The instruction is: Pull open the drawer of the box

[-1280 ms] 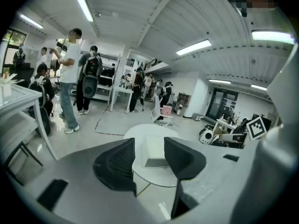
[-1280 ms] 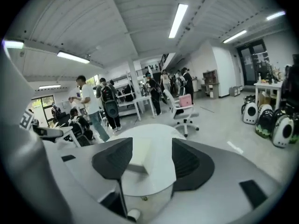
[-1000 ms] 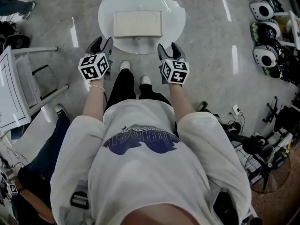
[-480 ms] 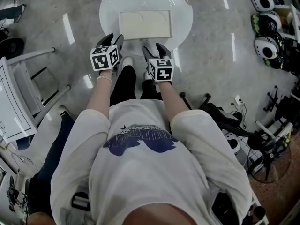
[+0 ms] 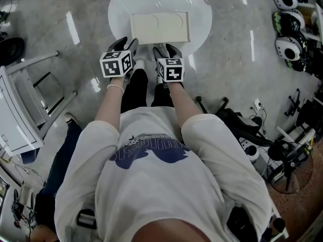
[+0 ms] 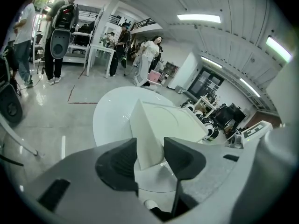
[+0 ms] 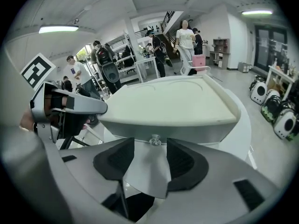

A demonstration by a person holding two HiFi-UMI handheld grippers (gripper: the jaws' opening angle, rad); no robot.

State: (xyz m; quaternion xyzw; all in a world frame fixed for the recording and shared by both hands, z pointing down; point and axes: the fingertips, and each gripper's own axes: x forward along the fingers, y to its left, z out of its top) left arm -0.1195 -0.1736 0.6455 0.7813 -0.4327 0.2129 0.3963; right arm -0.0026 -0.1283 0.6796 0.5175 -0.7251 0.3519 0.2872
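Note:
A cream box (image 5: pixel 159 28) lies on a round white table (image 5: pixel 199 14). Its drawer front faces me and carries a small clear knob (image 7: pixel 155 140) at the middle. My right gripper (image 5: pixel 166 49) is at that front; in the right gripper view its jaws (image 7: pixel 150 154) are closing, with the knob just ahead of the fingertips and no pad pressing on it. My left gripper (image 5: pixel 126 45) hovers open at the box's near left corner (image 6: pixel 148 139), which shows between its jaws (image 6: pixel 149 148). The left gripper (image 7: pixel 60 108) also shows at the left of the right gripper view.
White helmets (image 5: pixel 288 21) are lined up on the floor at the far right. A white metal frame (image 5: pixel 35 84) stands at the left, and cables and gear (image 5: pixel 282 150) lie at the right. Several people (image 6: pixel 56 36) stand in the background.
Both grippers have moved forward to the box and closer together. The right one has shifted left to the middle of the drawer front.

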